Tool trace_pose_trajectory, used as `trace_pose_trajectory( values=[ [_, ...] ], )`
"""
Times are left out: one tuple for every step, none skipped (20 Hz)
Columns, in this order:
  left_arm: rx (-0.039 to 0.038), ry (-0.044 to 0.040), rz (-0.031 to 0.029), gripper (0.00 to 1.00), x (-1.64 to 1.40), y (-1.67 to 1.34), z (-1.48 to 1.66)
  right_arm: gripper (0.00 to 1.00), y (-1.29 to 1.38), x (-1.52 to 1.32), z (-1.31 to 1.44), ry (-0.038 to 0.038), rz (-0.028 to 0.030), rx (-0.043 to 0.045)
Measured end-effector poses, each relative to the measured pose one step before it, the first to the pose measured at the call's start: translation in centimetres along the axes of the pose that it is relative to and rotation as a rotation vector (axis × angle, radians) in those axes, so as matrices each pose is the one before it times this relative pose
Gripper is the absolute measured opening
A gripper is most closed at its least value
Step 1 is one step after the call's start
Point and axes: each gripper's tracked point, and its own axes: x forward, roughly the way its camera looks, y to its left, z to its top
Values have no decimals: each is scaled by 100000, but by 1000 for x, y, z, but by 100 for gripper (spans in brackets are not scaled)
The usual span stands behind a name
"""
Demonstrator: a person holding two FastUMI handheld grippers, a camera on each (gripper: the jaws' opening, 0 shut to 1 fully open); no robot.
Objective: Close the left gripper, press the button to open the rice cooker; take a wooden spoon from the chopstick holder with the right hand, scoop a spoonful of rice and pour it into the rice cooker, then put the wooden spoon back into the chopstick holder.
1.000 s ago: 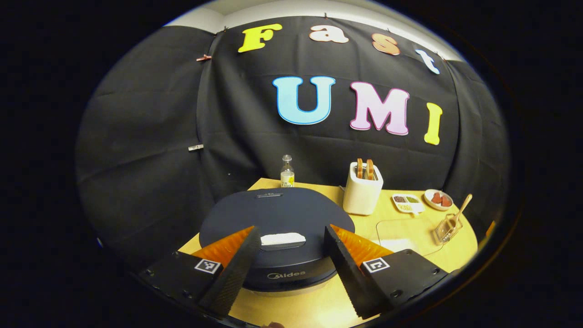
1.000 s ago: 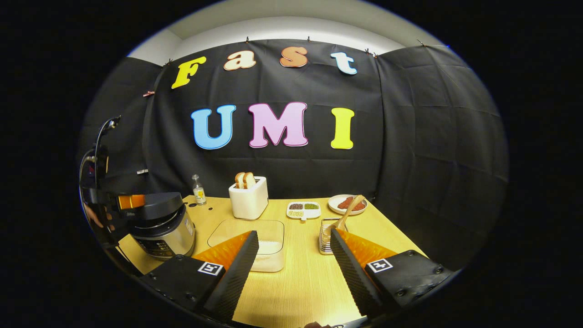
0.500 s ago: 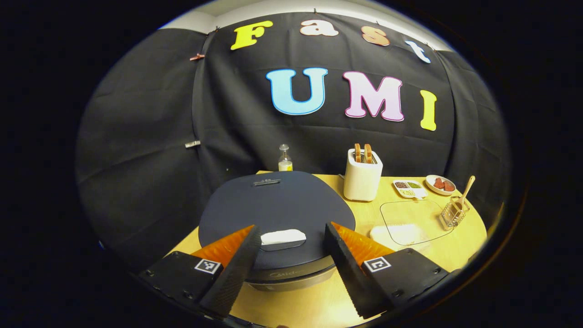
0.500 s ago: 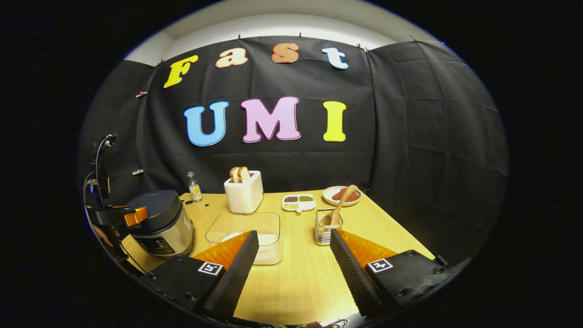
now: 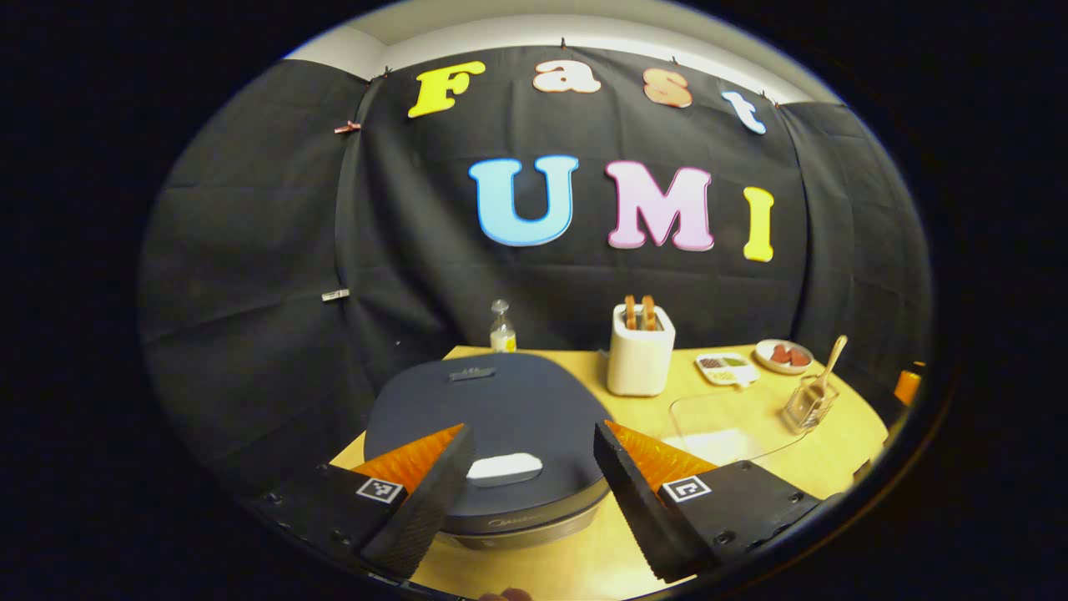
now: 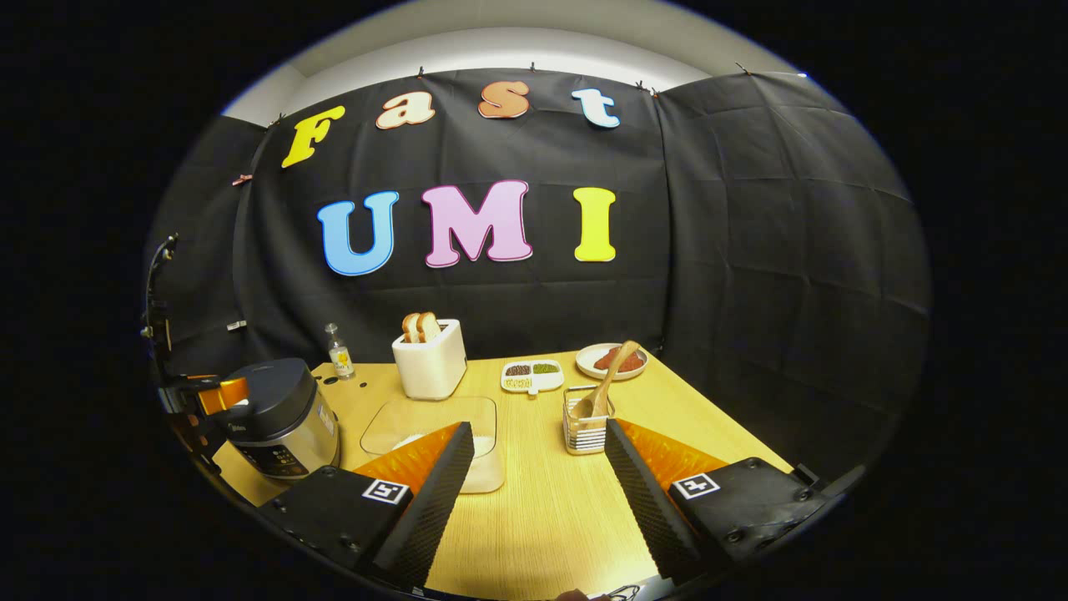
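The dark rice cooker (image 5: pixel 492 417) stands closed right below my left gripper (image 5: pixel 526 488), whose open fingers straddle the white lid button (image 5: pixel 503 469) from above. In the right gripper view the cooker (image 6: pixel 279 417) sits at the table's left, with the other gripper (image 6: pixel 204 396) beside its lid. The wooden spoon (image 6: pixel 607 382) leans in the wire chopstick holder (image 6: pixel 584 427), and a clear box of rice (image 6: pixel 442 442) lies on the table. My right gripper (image 6: pixel 538 492) hangs open above the table's near edge, between the rice box and the holder. In the left gripper view the spoon (image 5: pixel 828 364) and holder (image 5: pixel 803 406) are at far right.
A white toaster (image 6: pixel 430 366) with bread, a small bottle (image 6: pixel 338 355), a divided dish of grains (image 6: pixel 531 376) and a plate of reddish food (image 6: pixel 613 361) line the back of the wooden table (image 6: pixel 542 501). Black cloth walls close the back and right.
My left gripper has drawn back and risen a little, so the button sits lower between its fingers. My right gripper has shifted right, pushing the scene leftward. Both stayed open.
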Motion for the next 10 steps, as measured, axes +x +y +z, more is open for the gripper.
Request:
trace_pose_trajectory(
  values=[
    [-2452, -3178, -638, 97, -537, -376, 1553, 99, 130, 356, 1095, -2305, 373, -94],
    [-2928, -2381, -1030, 97, -226, -637, 1363, 99, 182, 277, 936, -2006, 534, -403],
    [-2842, -1669, -710, 97, -312, -677, 908, 99, 243, 241, 879, -1653, 666, -291],
    [-1902, -815, -453, 96, -296, -543, 716, 98, 261, 90, 1005, -1766, 675, 74],
    [-116, -898, -164, 96, -293, -490, 500, 98, 277, -27, 741, -1559, 825, 344],
    [1549, -1556, -100, 96, -299, -279, 721, 98, 100, -88, 723, -1426, 446, 136],
    [2285, -1843, -639, 96, -283, -401, 613, 98, 120, -141, 530, -991, 710, -306],
    [2420, -1459, -682, 96, -317, -277, 498, 98, -251, -142, 124, 230, -350, -930],
    [1653, -996, -852, 96, -231, -287, 319, 98, -180, -263, 163, -43, -158, -316],
    [741, -656, -550, 96, -303, -275, 395, 98, -8, -189, 531, -908, -131, -457]
  ],
)
